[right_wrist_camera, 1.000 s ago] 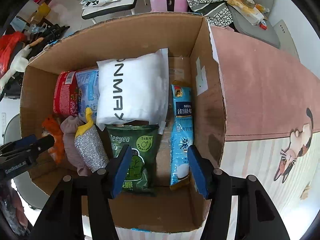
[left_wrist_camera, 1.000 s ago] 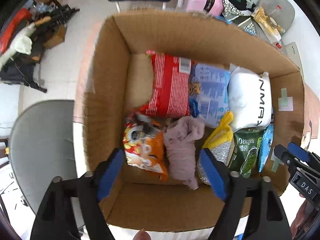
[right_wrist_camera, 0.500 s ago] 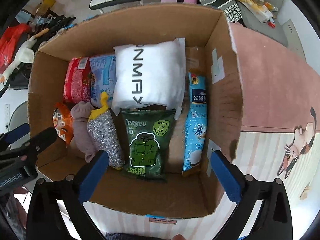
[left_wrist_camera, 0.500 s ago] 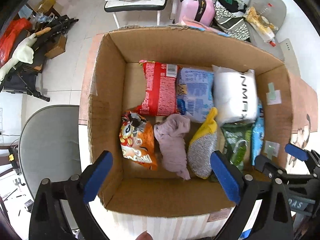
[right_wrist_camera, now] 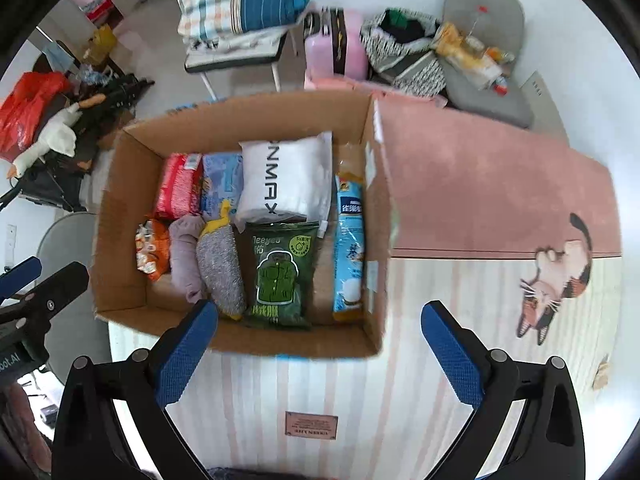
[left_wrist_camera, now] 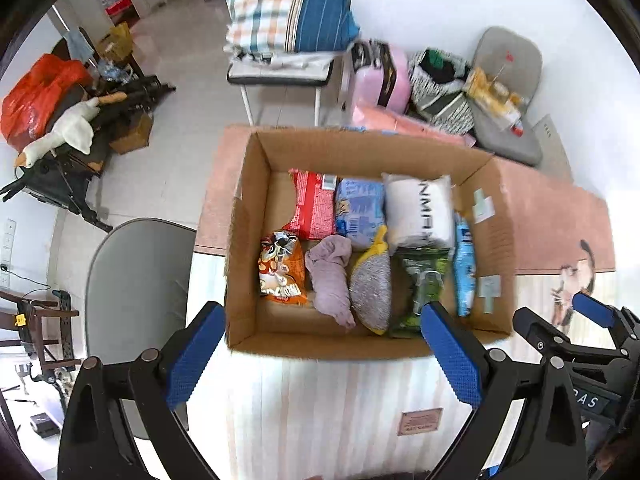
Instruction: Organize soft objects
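An open cardboard box stands on a table with a pink and striped cloth. Inside lie soft packs side by side: a red pack, a blue pack, a white pillow pack, an orange snack bag, a mauve cloth, a grey and yellow mitt, a green pack and a light blue pack. My left gripper is open and empty above the box's near edge. My right gripper is open and empty, near the box's front right corner.
A grey chair stands left of the table. Behind the table are a chair with folded plaid bedding, a pink suitcase, a grey chair with clutter and a white goose toy on the floor clutter.
Both grippers have pulled back and up from the box, so the box looks smaller. Their fingers have spread wider. The contents of the box have not moved.
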Demonstrator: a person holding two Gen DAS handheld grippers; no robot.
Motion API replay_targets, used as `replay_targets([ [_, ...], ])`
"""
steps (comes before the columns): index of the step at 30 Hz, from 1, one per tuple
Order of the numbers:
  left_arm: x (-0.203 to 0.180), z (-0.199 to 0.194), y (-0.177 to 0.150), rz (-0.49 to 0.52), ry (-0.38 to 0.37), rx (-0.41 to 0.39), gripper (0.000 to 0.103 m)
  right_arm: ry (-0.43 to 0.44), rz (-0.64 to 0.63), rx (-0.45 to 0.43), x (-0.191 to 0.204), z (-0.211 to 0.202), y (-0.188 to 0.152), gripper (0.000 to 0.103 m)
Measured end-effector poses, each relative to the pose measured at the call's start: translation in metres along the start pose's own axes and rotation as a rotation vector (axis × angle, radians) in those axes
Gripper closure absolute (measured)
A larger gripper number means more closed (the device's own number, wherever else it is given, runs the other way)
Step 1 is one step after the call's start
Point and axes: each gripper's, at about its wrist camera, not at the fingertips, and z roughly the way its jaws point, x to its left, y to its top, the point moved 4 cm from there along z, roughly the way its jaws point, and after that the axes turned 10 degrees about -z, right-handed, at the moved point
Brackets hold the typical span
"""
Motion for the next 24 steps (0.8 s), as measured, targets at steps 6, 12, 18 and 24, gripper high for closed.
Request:
replay_targets([
  [6,-0.002,-0.065,-0.021,-0.011,-0.035,-0.088,0.003,-0.016,-0.016,-0.13,0.007,-0.076,-0.032,0.0],
  [12,-0.006,-0.121,-0.043,0.026,-0.046,-0.163,0.003,-0.016,-0.015,-0.229,0.013,-0.146,-0.063,0.0],
  [18,-0.01,-0.162,-0.063,0.054,-0.064,-0.219,0.003,-0.042,-0.033,-0.304,0.017,-0.202,-0.086,0.0],
  [24,-0.009,-0.188,-0.077,0.06,-0.079,-0.257,0.003,-0.082,-0.048,-0.358,0.019,-0.242,-0.101,0.0],
])
